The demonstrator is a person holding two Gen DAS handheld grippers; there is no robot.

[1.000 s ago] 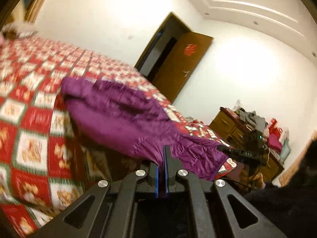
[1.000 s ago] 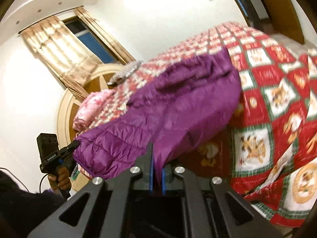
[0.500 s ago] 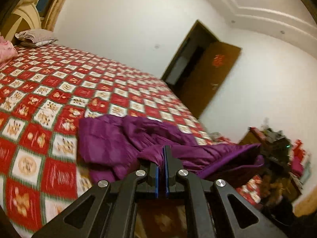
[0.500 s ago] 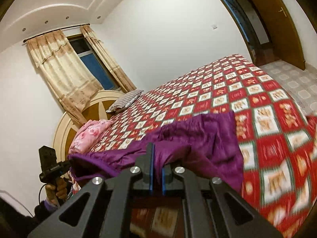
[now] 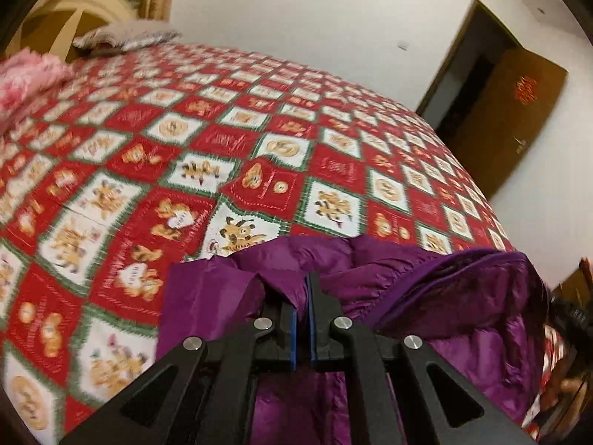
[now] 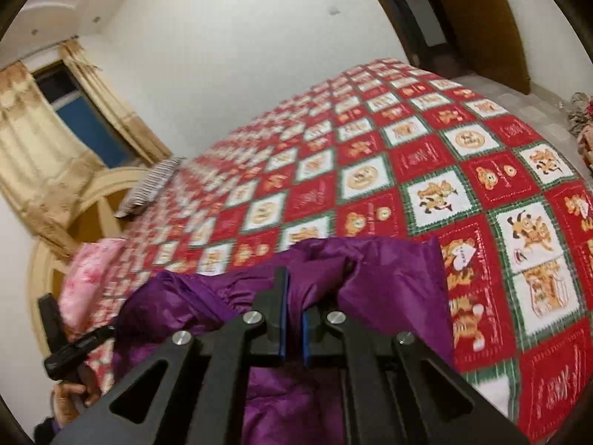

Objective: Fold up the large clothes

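White walls and a wide bed (image 5: 333, 141) under a red, white and green checked bedspread with cartoon animals fill both views. Going from left to right, we see a pink pillow (image 5: 26, 74) and a striped pillow (image 5: 122, 37) at the headboard, then open bedspread, then the brown door (image 5: 519, 118) at the far right.

Our left hand-held gripper (image 5: 303, 296) is clamped on a pinch of the purple down jacket (image 5: 426, 296), and our right hand-held gripper (image 6: 292, 296) also has its jaws closed on a bunch of the same jacket (image 6: 389, 278). The jacket lies bunched at the near edge of the bed, just ahead of both grippers.

A second ago the jacket hung lifted and stretched between us, with the cameras tipped up toward walls and ceiling. Half a second ago it was coming down onto the bedspread. Now we look down across the bed, and the fabric is gathered low and close. We judge that a fold has just been carried over and laid, so the next move is likely to let go and smooth or regrip.

Nothing blocks the jacket on the bedspread beyond it. In the right wrist view our other hand (image 6: 70, 393) shows at the lower left. Puffy, slippery fabric may spring open once released.
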